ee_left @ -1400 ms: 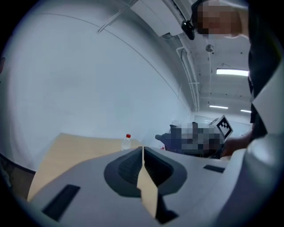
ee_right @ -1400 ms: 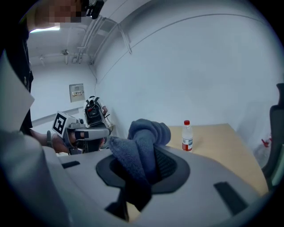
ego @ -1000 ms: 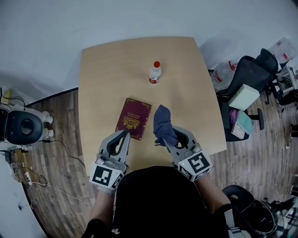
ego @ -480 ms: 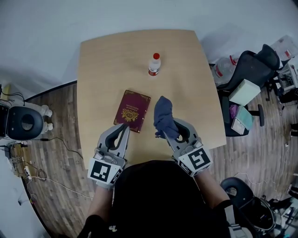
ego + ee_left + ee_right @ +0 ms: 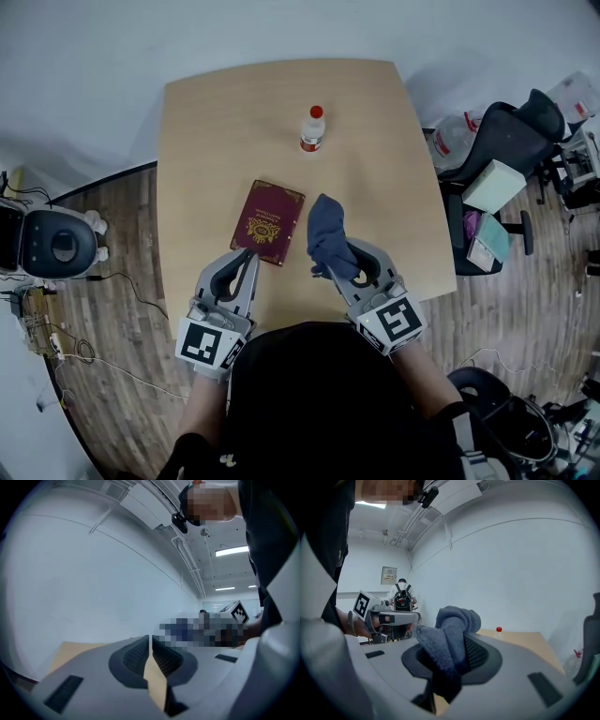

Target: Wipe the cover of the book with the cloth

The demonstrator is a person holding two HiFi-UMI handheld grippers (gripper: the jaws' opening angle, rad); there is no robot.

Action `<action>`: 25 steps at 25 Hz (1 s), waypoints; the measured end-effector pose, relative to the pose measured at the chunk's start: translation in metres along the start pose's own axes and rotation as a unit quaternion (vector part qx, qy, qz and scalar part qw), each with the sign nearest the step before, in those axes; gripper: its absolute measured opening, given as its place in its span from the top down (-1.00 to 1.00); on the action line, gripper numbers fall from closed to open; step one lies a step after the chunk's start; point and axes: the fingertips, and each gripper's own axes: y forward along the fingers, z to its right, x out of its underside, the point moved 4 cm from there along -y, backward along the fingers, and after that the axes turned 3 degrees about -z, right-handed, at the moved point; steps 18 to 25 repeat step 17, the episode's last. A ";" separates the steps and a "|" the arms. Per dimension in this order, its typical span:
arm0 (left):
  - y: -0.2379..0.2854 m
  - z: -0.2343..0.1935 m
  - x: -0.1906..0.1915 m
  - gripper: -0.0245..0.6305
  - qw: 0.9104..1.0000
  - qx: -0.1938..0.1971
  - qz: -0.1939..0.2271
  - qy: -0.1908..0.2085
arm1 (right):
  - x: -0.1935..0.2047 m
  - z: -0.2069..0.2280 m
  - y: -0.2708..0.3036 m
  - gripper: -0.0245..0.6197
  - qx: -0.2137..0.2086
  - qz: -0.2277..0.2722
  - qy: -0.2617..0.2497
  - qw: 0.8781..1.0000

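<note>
A dark red book [image 5: 268,222] with a gold emblem lies closed on the wooden table [image 5: 225,122], left of centre. My right gripper [image 5: 334,267] is shut on a bunched blue-grey cloth [image 5: 326,234], held just right of the book and apart from it. In the right gripper view the cloth [image 5: 451,637] bulges up between the jaws. My left gripper [image 5: 251,264] hovers at the book's near edge, its jaws pressed together with nothing between them [image 5: 150,646]. Whether it touches the book I cannot tell.
A small white bottle with a red cap [image 5: 312,130] stands upright at the table's far middle. An office chair [image 5: 497,159] with boxes stands off the right side. A round grey device [image 5: 52,244] sits on the floor at the left.
Both grippers have barely moved. The cloth stays in the right gripper beside the book. The whole view has shifted slightly.
</note>
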 end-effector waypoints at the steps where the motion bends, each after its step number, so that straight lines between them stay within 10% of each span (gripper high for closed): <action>1: 0.000 0.000 0.000 0.85 1.000 0.000 -0.001 0.000 | -0.001 0.000 0.000 0.59 0.000 0.000 0.000 1.000; 25: 0.003 0.000 0.000 0.85 1.000 0.006 -0.001 -0.009 | 0.000 0.004 -0.001 0.59 0.011 -0.001 -0.003 1.000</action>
